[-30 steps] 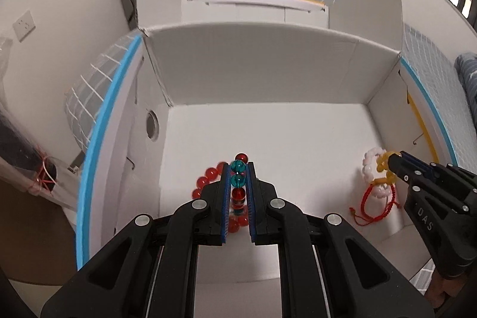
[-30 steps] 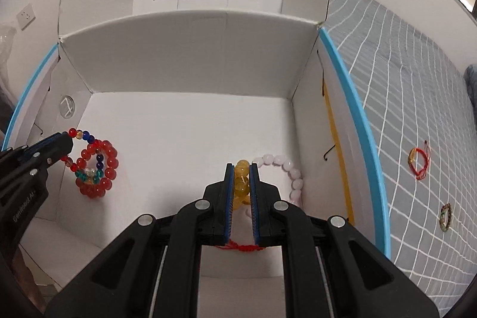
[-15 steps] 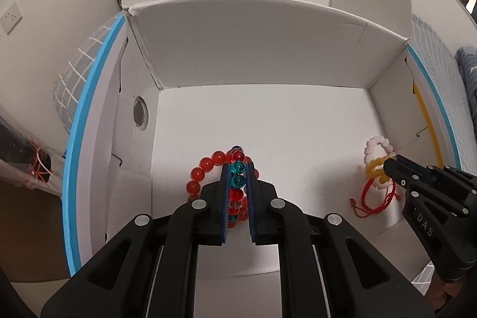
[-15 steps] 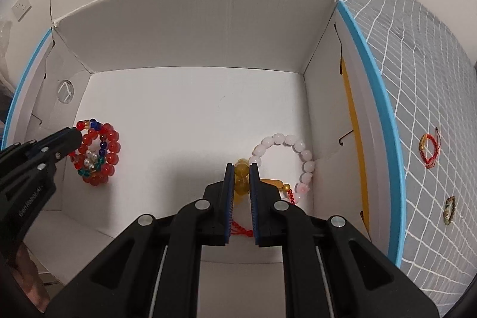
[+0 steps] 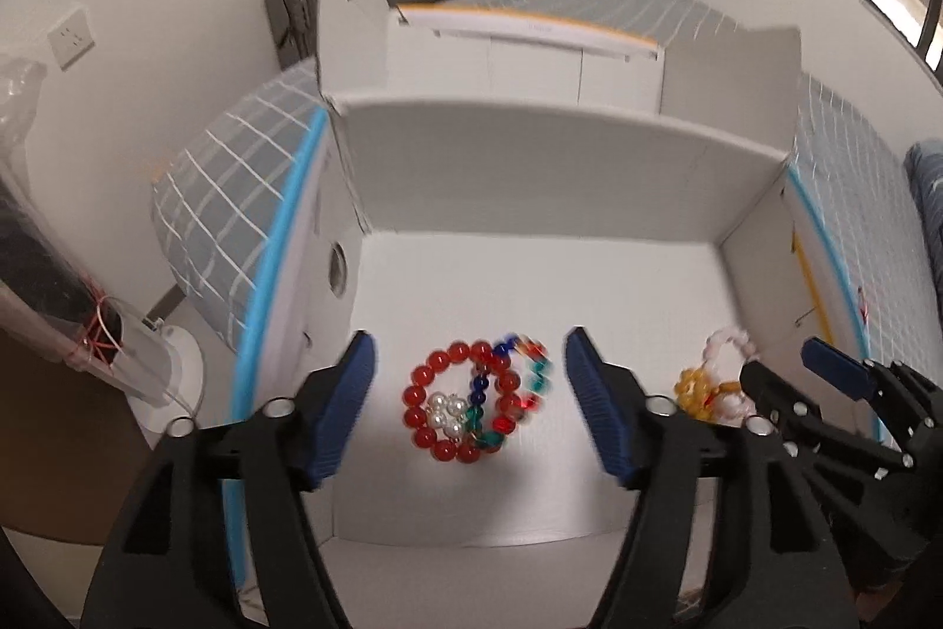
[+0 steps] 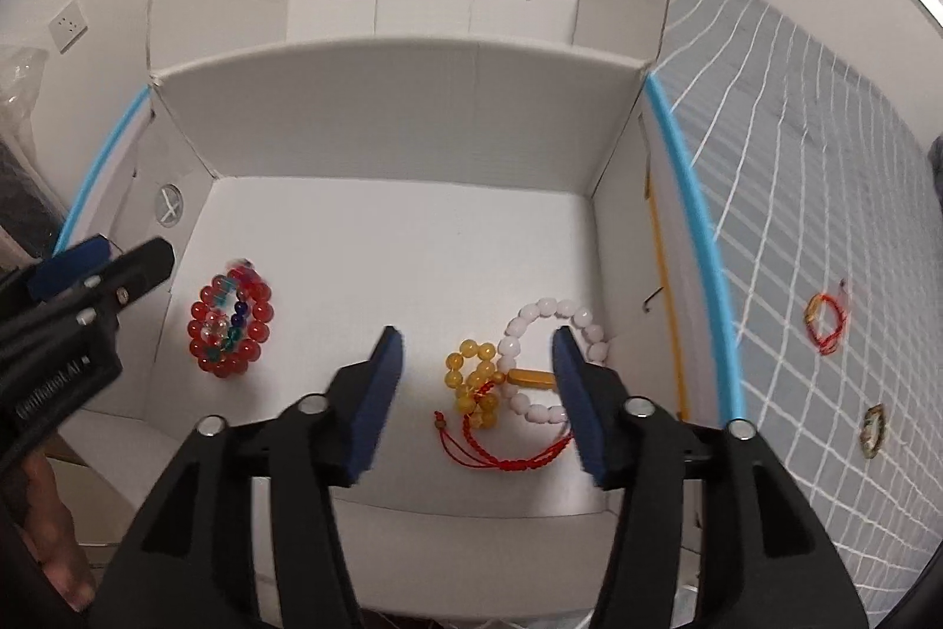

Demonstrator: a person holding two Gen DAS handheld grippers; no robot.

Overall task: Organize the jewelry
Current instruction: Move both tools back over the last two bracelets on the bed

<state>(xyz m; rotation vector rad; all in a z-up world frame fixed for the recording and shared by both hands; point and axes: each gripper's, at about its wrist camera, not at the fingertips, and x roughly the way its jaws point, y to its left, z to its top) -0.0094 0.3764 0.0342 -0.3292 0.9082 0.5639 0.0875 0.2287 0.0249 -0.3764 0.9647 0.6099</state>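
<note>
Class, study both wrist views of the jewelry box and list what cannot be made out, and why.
- Multicolour bead strand, left wrist view: motion-blurred, bead count unreadable.
- White and yellow beads, left wrist view: blurred and partly behind the right gripper.
- Two small bracelets on the bedspread, right wrist view: too small for detail.
- Box front wall, both views: hidden by the grippers.

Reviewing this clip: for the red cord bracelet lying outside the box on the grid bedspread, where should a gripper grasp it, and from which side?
Grip the red cord bracelet from above, probably at its gold bead end. It lies flat on the bedspread, clear of the box, so a side approach has no purchase. The right gripper, open, is nearer.
</note>
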